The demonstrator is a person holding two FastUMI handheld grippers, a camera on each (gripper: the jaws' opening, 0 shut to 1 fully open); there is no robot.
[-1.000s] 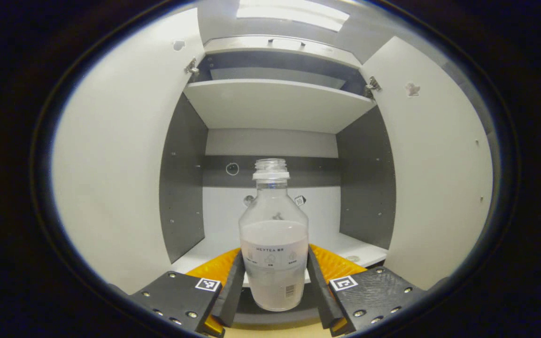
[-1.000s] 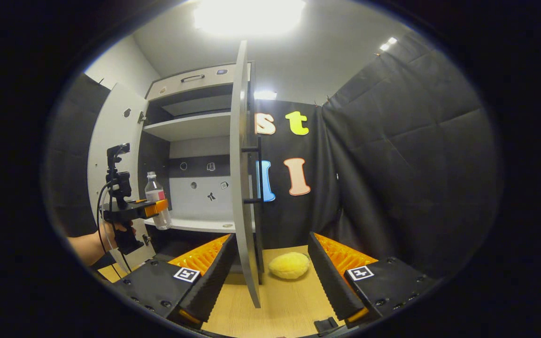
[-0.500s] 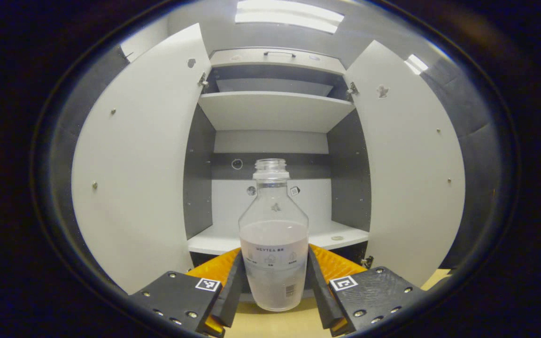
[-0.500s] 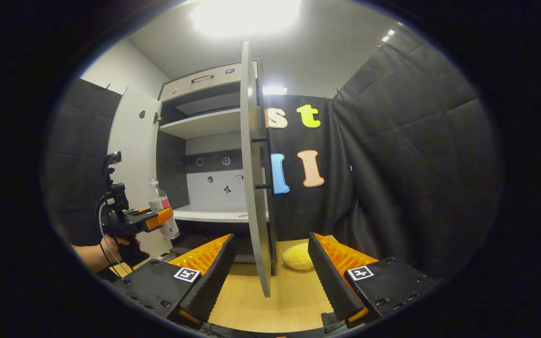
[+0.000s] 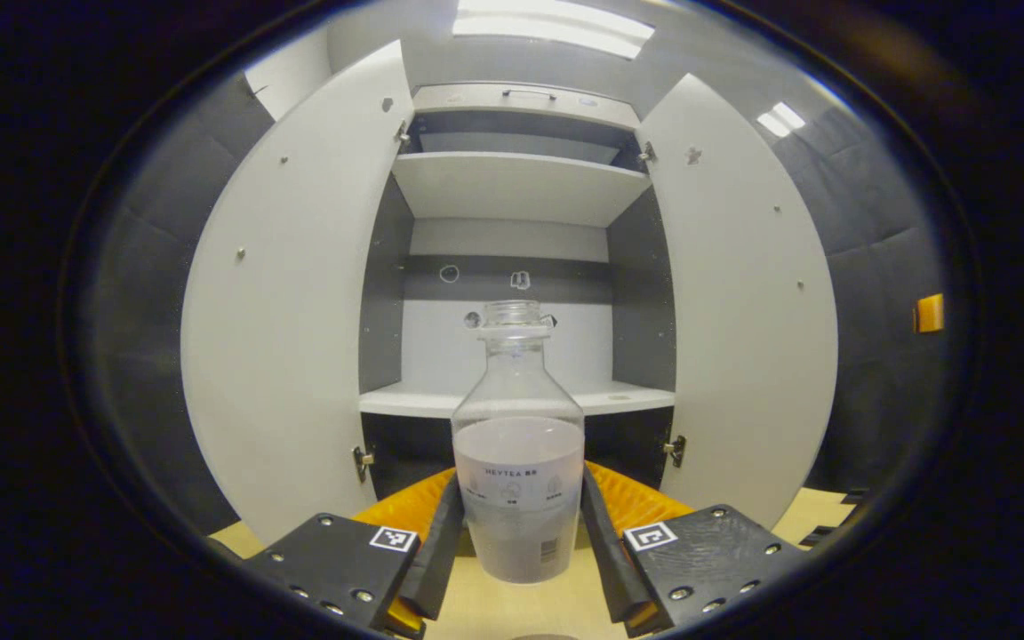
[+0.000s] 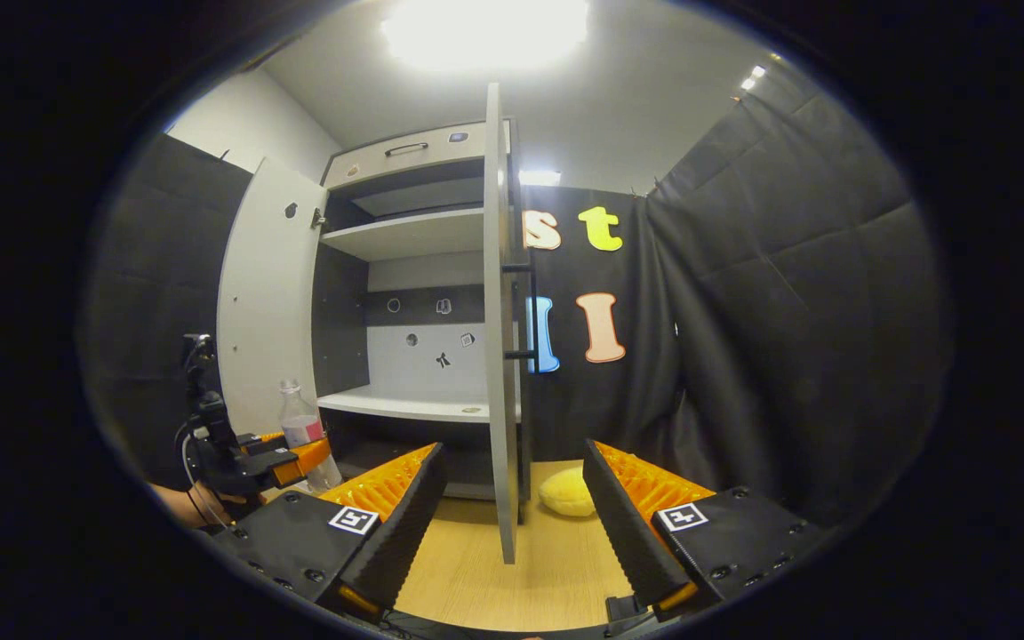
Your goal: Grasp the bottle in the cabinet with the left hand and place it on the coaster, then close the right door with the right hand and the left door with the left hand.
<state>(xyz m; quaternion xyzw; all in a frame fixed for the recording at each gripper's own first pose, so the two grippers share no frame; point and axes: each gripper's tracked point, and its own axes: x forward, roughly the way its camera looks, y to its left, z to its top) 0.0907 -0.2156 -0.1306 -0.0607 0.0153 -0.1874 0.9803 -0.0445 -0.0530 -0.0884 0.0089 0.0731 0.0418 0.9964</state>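
Clear bottle (image 5: 519,462) upright in left tool (image 5: 519,542) (level, facing cabinet (image 5: 512,187)).

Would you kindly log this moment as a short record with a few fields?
bottle: upright, uncapped, partly filled, out of the cabinet
left gripper: shut on the bottle, above the table
right gripper: open, holding nothing
right door: open, edge-on between the right gripper's fingers
left door: open
yellow object: on the table beyond the right door
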